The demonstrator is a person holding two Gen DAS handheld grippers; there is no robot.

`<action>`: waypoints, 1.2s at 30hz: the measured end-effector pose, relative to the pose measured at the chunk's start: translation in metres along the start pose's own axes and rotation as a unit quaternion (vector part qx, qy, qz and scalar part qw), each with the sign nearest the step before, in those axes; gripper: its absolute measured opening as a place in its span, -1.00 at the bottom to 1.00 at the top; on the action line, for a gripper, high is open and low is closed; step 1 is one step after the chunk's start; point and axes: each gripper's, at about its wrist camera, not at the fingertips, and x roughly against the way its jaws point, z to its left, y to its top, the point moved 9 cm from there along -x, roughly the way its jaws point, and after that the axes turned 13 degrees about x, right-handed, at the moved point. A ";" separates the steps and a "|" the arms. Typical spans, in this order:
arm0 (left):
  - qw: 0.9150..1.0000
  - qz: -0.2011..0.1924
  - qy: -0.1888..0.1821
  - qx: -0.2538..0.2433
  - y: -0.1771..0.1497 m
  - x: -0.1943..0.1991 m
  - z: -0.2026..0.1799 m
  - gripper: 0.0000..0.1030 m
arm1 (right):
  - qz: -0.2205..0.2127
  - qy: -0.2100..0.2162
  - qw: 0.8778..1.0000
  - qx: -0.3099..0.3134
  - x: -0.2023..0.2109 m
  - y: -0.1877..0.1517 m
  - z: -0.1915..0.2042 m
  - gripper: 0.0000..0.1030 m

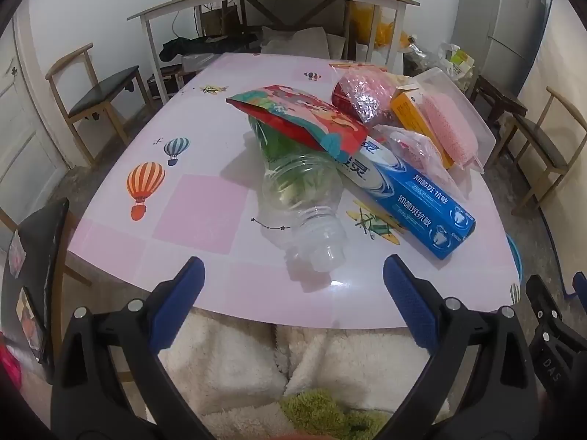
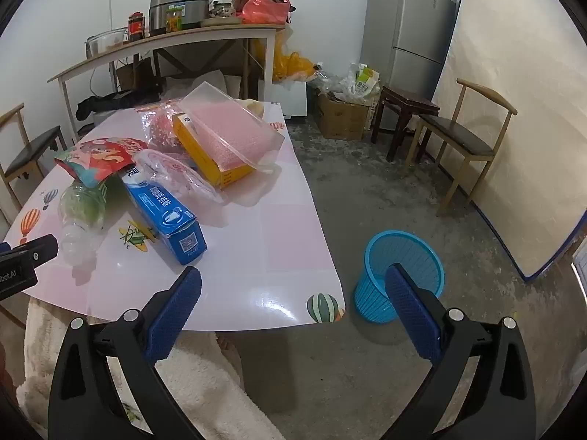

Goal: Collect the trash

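Both grippers, left gripper and right gripper, hang released and empty over the tabletop's near edge. Plastic bottle, toothpaste box and snack bag lie mid-table; blue bin stands on the floor beside the table's right edge.

Hidden and cut-off parts of the trash pile

The snack pouch covered the base of the clear bottle and one end of the toothpaste box. The blue basket was partly behind a finger of the right hand-held gripper and barely peeked past the tabletop in the left view. Jar labels on the far shelf were too small to read.
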 end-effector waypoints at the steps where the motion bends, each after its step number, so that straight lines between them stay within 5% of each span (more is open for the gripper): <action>1: 1.000 -0.001 0.000 0.000 0.000 0.000 0.000 0.82 | -0.001 -0.001 1.000 0.001 0.000 0.000 0.000 0.89; 36: 1.000 -0.001 -0.004 0.014 0.003 0.001 0.005 0.82 | -0.005 -0.006 1.000 0.009 0.005 0.003 -0.005 0.89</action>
